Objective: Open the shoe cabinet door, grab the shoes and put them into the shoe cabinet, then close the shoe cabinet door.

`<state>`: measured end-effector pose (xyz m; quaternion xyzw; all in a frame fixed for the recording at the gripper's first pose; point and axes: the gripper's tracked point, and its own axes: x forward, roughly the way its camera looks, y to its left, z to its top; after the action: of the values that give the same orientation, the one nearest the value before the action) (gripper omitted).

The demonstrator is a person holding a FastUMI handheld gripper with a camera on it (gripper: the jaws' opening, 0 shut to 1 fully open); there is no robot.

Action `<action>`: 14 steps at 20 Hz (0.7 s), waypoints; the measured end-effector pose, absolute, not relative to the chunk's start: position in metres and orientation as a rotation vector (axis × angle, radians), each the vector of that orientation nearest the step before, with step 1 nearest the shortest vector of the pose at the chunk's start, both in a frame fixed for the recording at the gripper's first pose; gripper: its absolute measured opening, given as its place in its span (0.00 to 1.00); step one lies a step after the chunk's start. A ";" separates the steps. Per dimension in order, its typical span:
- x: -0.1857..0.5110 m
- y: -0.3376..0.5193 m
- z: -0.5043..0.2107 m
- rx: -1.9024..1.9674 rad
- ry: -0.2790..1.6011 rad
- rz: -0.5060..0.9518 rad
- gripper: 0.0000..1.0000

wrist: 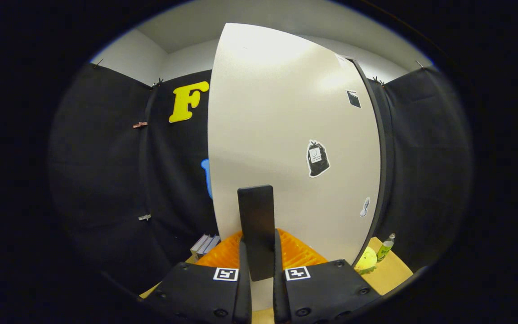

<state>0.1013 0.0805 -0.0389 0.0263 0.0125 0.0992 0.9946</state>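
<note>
No legible text on the cabinet door [286, 135] stickers [318, 158].

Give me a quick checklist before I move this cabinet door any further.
1. Gripper shut on the door handle: ok, a finger on each side of it.
2. Handle centred between the fingers: ok.
3. Shoe cabinet door open or closed: cannot tell.
4. Shoes already inside: cannot tell, the door hides the inside.
5. Yellow toy and green bottle out of the door's swing: cannot tell, they lie close to its far edge.
</note>
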 end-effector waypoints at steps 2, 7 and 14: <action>0.089 0.070 -0.038 0.059 0.024 0.210 0.23; 0.063 0.041 -0.037 0.056 0.023 0.217 0.23; 0.036 -0.008 -0.036 0.061 0.040 0.196 0.22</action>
<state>0.0362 -0.0079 -0.0363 0.0306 0.0199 0.0979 0.9945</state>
